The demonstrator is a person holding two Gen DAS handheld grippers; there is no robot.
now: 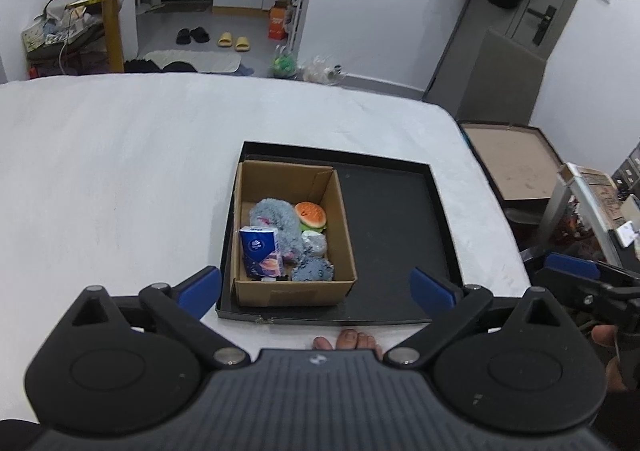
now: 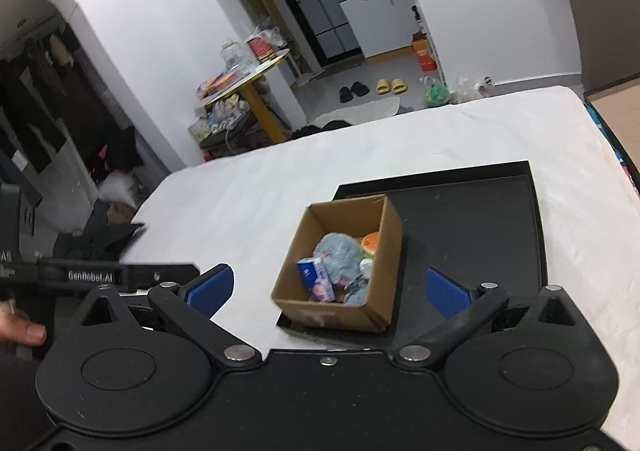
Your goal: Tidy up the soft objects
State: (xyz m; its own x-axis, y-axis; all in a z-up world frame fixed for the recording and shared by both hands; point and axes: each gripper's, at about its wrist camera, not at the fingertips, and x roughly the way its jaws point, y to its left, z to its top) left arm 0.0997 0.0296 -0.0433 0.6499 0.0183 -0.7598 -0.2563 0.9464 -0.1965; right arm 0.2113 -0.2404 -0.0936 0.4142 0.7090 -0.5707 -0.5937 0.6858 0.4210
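Left tool (image 1: 316,287) and right tool (image 2: 328,291) — jaws wide, empty, tilted downward

Brown cardboard box (image 1: 294,293); black tray (image 1: 396,219); grey plush (image 1: 276,225); orange burger toy (image 1: 310,214); blue tissue pkt (image 1: 260,253); white sheet (image 1: 120,171)

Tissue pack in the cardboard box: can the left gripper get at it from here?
Probably yes. The left gripper is open and empty, the cardboard box has no lid, and the tissue pack stands against its near-left wall, though the grey plush crowds it.

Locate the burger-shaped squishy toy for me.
The orange burger-shaped squishy toy lies inside the open brown cardboard box, toward its far right corner, beside the fluffy grey plush toy; the box stands in the shallow black tray.
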